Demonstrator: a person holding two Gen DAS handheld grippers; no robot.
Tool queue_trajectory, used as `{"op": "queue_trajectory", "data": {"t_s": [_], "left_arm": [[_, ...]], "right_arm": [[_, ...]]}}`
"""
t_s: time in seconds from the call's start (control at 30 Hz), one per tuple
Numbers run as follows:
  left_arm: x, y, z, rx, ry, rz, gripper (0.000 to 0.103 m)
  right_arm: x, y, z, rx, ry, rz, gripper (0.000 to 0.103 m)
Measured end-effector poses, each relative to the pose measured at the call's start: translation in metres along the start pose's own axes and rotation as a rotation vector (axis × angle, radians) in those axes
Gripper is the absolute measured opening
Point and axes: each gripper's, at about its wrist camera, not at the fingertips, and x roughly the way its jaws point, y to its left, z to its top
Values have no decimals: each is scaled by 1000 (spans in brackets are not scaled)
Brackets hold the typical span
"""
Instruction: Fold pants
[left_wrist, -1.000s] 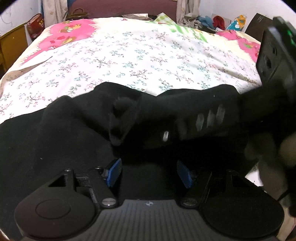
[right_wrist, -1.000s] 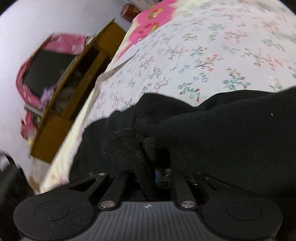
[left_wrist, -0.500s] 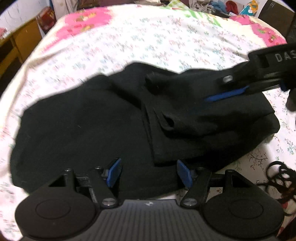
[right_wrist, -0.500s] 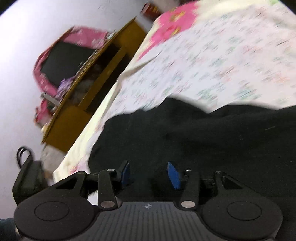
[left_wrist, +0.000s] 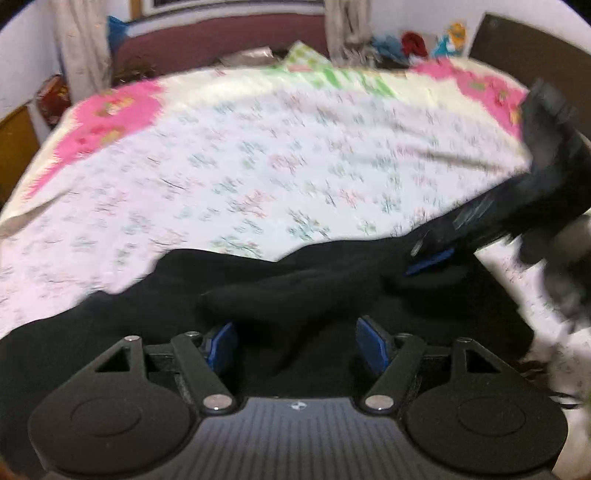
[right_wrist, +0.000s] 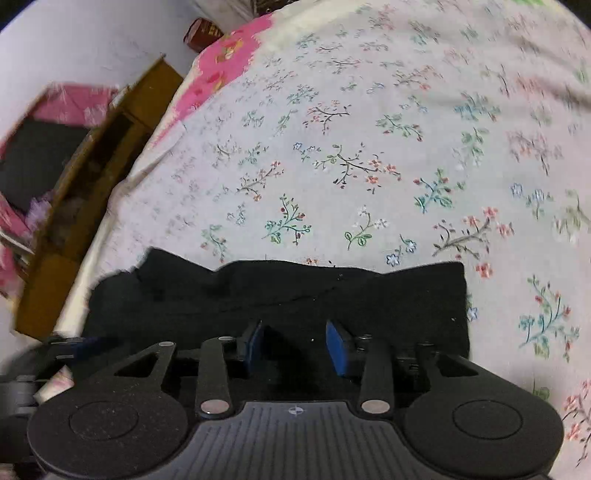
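My left claw: left gripper (left_wrist: 295, 341) spread wide, and its jaws have just been opening further; a raised ridge of black cloth runs between the blue pads (left_wrist: 373, 345), but neither pad presses on it, so I hold nothing there.
My right claw: right gripper (right_wrist: 295, 345) partly apart, its jaws having just been closing; cloth lies under the gap, the pads are not touching it as far as I can see. Nothing pinched.
Pants: the pants (right_wrist: 280, 295) lie black and bunched at the near edge of the bed (right_wrist: 369, 147), close to its near left corner in my right view. Their far edge is fairly straight, with a squared corner on the right and a ragged one on the left.
Ridge: in my left view one fold stands up as a loose roll across the middle, not flat.
Other claw seen: my right gripper reaches in from the right side of the left view, blurred, above the cloth's right end.
Step in hand: I judge I am between grips, one fold laid and both claws free.
Next move calls for: lowering each claw onto a corner, pinching both layers, then carrying the cloth over evenly; the roll wants flattening first.
Far: bare flowered sheet beyond, a wooden cabinet (right_wrist: 92, 177) off the left edge.
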Motion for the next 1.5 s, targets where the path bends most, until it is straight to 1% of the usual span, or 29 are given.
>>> {"op": "queue_trajectory", "data": {"t_s": [0.07,0.1,0.17,0.27,0.37,0.43,0.5,0.53,0.57,0.67,0.7,0.73,0.8,0.87,0.9,0.97,1.0,1.07,1.1,1.17,1.2,1.23,1.33,1.37,1.43,1.5], "left_arm": [[23,-1,-9,9,94,36,81],[26,1,-16,-9,109,33,81],[19,5,-21,-58,116,13,81],[13,9,-16,-80,107,7,81],[21,7,-2,-56,81,35,81],[24,0,1,3,68,57,81],[31,-5,1,30,82,51,82],[37,-6,-2,36,104,42,84],[42,-8,-6,42,126,45,85],[41,-7,-8,16,132,51,86],[38,-6,-5,12,130,50,86],[34,-5,-3,13,122,53,86],[26,-3,-2,23,101,80,86],[17,-5,-1,36,60,96,86],[13,-7,1,48,41,98,86],[11,-13,8,67,-14,110,86],[12,-16,12,72,-37,103,86],[21,-19,16,74,-54,87,86],[29,-18,16,72,-47,78,86],[49,-13,11,69,8,86,87],[57,-9,4,61,39,84,88],[57,-6,0,49,46,72,88],[46,-4,-4,44,50,64,88],[41,-5,-3,47,43,72,88],[32,-7,1,54,12,79,88],[33,-5,5,42,-4,82,88]], "right_arm": [[-21,-9,3,41,-35,19,27],[-35,-14,5,55,-59,16,32],[-53,-21,7,66,-86,0,33],[-62,-24,8,26,-112,-7,34],[-41,-18,10,-26,-98,-71,35],[-44,-19,2,-40,-113,-58,34],[-53,-21,-12,-48,-92,-49,34],[-57,-22,-17,-52,-76,-56,34],[-59,-25,-22,-48,-55,-73,34],[-45,-31,-30,-34,19,-138,33],[-42,-32,-29,-32,21,-167,33],[-44,-32,-27,-17,3,-177,34],[-55,-28,-20,5,-78,-148,34],[-61,-16,-12,-37,-146,-123,34],[-60,-9,-8,-69,-166,-106,34],[-45,-2,-2,-110,-145,-79,34],[-36,-3,-2,-112,-130,-75,34],[-19,-12,-4,-83,-104,-84,33],[-13,-20,-7,-55,-99,-84,28],[-8,-30,-9,-6,-92,-75,26],[-11,-29,-9,-11,-95,-66,26],[-13,-26,-9,-31,-89,-69,26],[-25,-13,-9,-66,-89,-79,28],[-31,-7,-10,-79,-99,-78,32],[-38,6,-12,-150,-125,-109,32],[-32,7,-12,-203,-129,-148,33]]}}
